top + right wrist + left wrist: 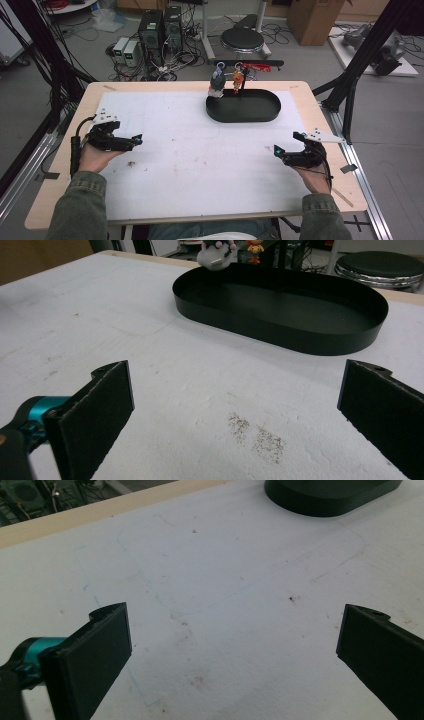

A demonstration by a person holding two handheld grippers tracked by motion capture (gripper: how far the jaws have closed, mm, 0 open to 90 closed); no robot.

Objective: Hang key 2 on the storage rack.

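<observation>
tools both gaping, empty: left tool [134, 141], right tool [278, 151]. black tray [243, 117] at your 12 o'clock, charms [227, 77] hanging over its far rim. risk: your reach could knock the stand.

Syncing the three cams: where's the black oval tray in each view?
High view: black oval tray at far centre of the table, under the hanging keychain figures.
Left gripper view: its wall at the top right edge.
Right gripper view: upper centre-right, empty inside.
Shared landmark: white table sheet.
</observation>
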